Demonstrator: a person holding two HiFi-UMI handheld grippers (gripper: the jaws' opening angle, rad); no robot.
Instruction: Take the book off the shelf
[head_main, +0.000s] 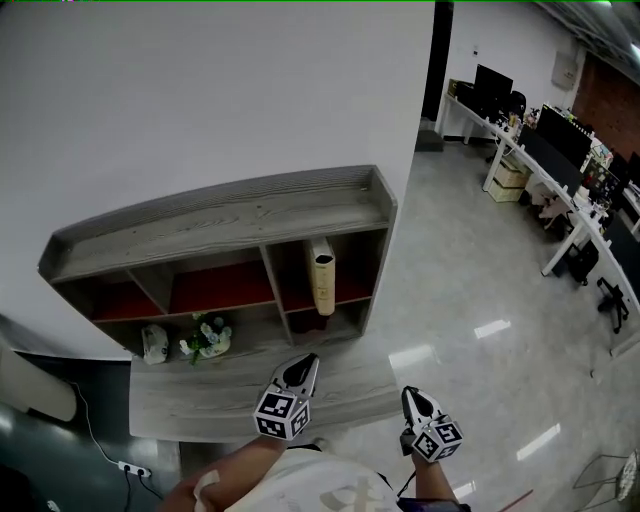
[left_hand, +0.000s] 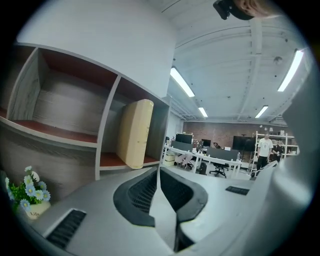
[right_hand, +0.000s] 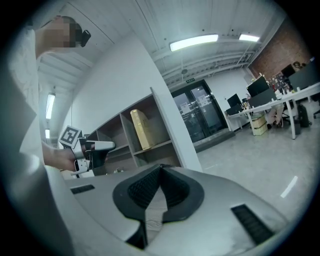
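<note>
A cream-coloured book (head_main: 322, 276) stands upright in the right-hand upper compartment of a grey wooden shelf (head_main: 230, 215). The same book (left_hand: 134, 133) shows ahead in the left gripper view, and as a book (right_hand: 140, 129) in the right gripper view. My left gripper (head_main: 304, 371) is shut and empty, pointing at the shelf a short way in front of the book. My right gripper (head_main: 413, 401) is also shut with nothing in it, held lower and to the right, over the floor. From the right gripper view the left gripper (right_hand: 102, 146) appears at the left.
A small pot of flowers (head_main: 207, 336) and a white object (head_main: 153, 343) sit on the shelf's lower ledge (head_main: 250, 385). White wall rises behind the shelf. Office desks (head_main: 560, 175) with monitors stand far right across a glossy floor (head_main: 470, 300). A power strip (head_main: 133, 468) lies at lower left.
</note>
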